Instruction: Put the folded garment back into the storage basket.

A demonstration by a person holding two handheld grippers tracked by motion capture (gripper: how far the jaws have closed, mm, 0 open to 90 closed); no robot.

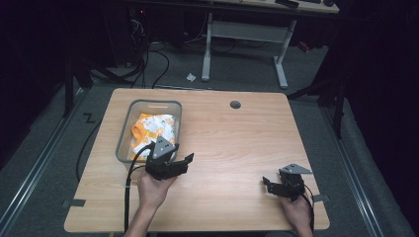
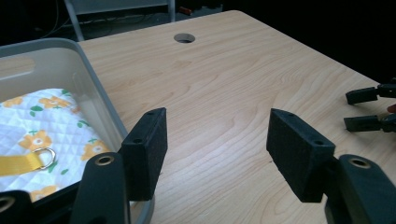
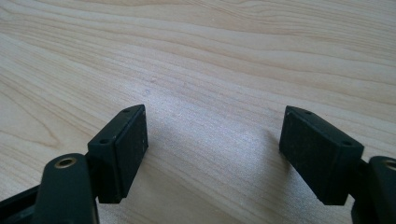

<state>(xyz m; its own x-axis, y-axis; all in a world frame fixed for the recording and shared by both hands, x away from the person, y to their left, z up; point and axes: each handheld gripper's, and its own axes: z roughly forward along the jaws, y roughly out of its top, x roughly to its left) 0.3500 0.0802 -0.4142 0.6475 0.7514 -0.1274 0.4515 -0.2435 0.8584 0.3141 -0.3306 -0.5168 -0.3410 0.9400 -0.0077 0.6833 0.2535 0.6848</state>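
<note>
The left gripper stands wide and empty beside the grey bin, whose wall cuts off the flowered cloth. The right gripper gapes wide and empty over bare table.

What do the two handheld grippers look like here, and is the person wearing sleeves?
Both the left gripper and the right gripper are matte black with two flat rectangular jaws, brass-coloured pivot eyelets and a grey three-cornered plate on top. A black cable trails from the left one. The forearms are bare, with no sleeves in the high view.
</note>
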